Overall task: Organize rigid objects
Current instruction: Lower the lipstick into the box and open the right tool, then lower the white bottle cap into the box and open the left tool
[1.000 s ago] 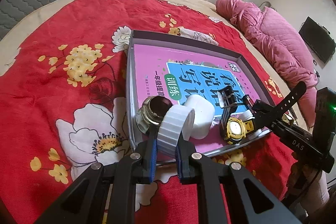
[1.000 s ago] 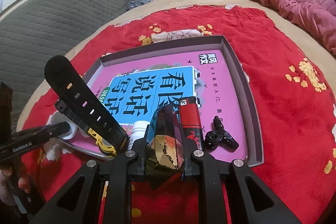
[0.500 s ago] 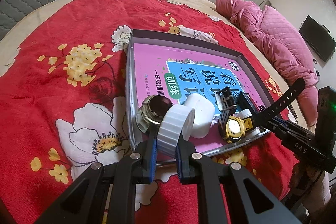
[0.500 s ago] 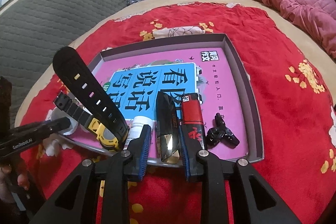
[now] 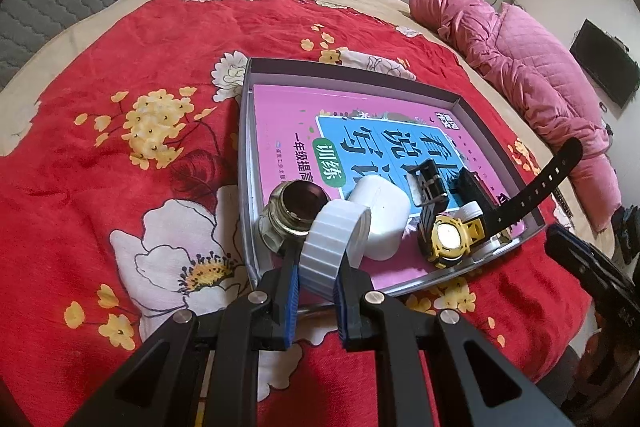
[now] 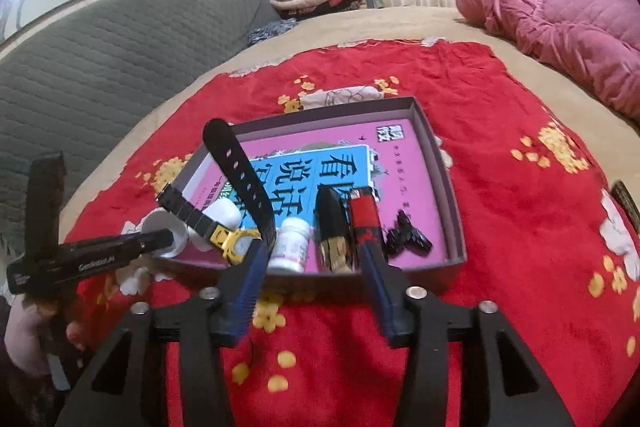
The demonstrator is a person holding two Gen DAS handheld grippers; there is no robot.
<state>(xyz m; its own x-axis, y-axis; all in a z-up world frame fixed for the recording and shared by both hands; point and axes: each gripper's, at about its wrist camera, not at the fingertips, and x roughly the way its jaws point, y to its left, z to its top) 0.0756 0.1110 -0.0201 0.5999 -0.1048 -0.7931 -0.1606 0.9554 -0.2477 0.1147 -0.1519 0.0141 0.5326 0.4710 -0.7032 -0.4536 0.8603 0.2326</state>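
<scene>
Right gripper (image 6: 316, 267) spreading at the tray's near edge, nothing between its jaws.
Just beyond its fingertips, the dark faceted piece (image 6: 332, 227) lies inside the tray (image 6: 454, 211) beside a red lighter (image 6: 364, 219); left gripper (image 5: 316, 267) pinches a white ribbed cap (image 5: 332, 243).

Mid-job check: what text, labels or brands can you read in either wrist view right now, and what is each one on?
"看说话": large title on the pink book.
"训练": green badge on the same cover.
"一年级提高": small line beside the badge, cut off by the jar.
"GenRobot.AI": side of the left claw.
White bottle label: too blurred.
</scene>
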